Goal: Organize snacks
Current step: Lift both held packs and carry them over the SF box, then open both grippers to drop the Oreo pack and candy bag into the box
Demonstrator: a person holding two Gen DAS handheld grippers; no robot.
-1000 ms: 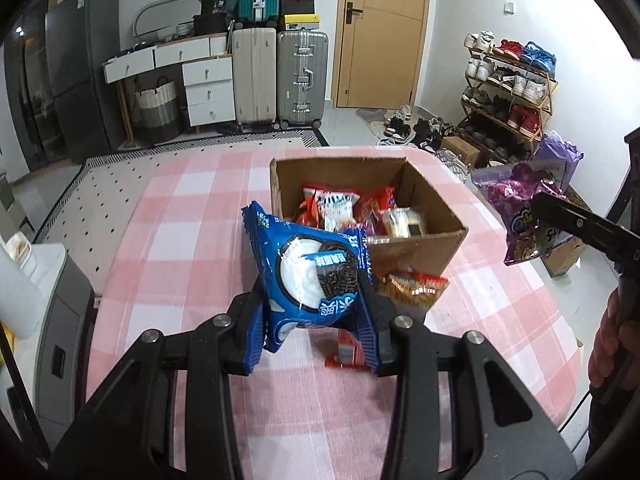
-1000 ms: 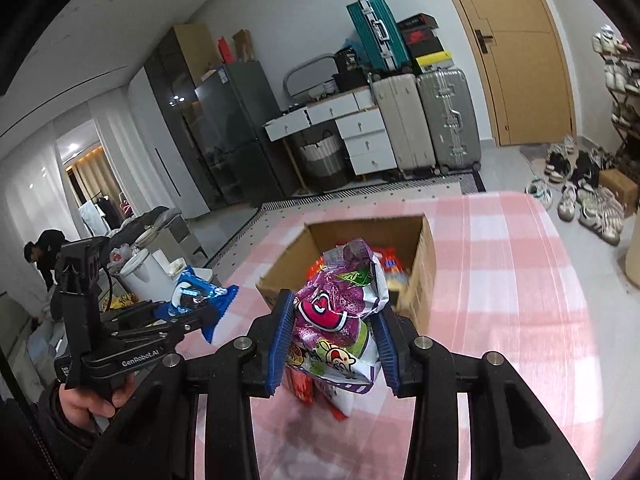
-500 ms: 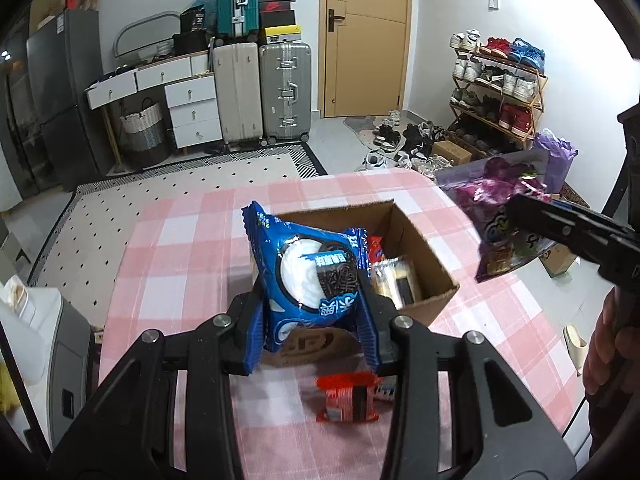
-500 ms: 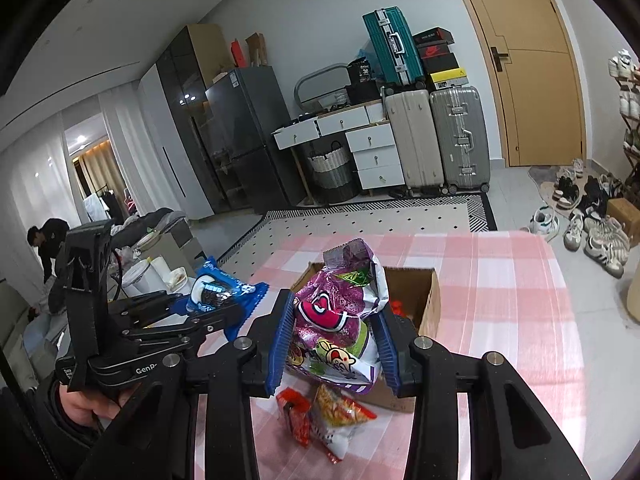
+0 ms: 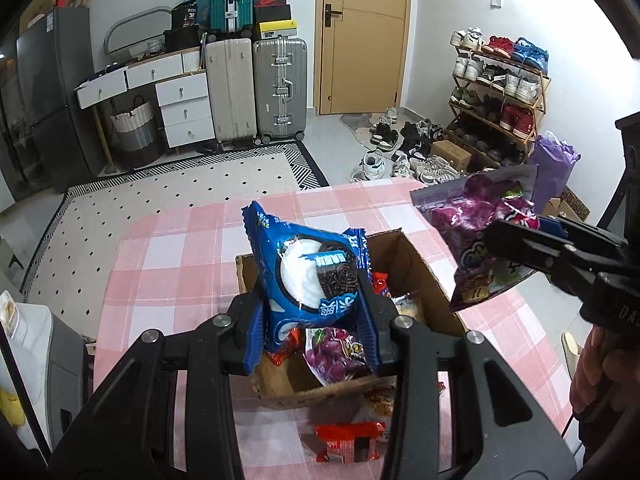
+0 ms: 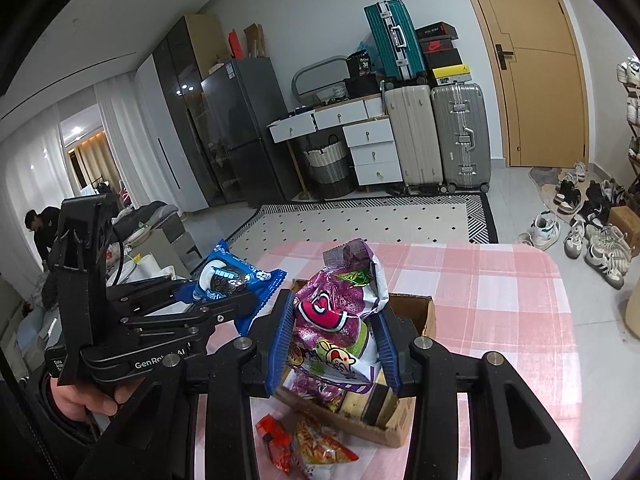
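Observation:
My left gripper (image 5: 316, 316) is shut on a blue cookie packet (image 5: 308, 280), held above the open cardboard box (image 5: 416, 260) on the pink checked table (image 5: 168, 256). The box holds several snack packets, among them a purple one (image 5: 340, 348). My right gripper (image 6: 336, 340) is shut on a purple candy bag (image 6: 340, 320) over the same box (image 6: 416, 308). In the left wrist view that purple bag (image 5: 480, 232) hangs to the right of the box. In the right wrist view the blue packet (image 6: 232, 276) and the left gripper (image 6: 224, 296) are at the left.
A red packet (image 5: 348, 440) and an orange packet (image 6: 320, 444) lie on the table in front of the box. Beyond the table are a patterned rug (image 5: 180, 184), suitcases (image 5: 280, 88), a white drawer unit (image 5: 184, 108), a shoe rack (image 5: 500, 96) and a door (image 5: 360, 36). A person (image 6: 40, 228) stands far left.
Both grippers have moved back and up with their packets still held. The box now sits lower and nearer under them, and the loose packets in front of it have come into view.

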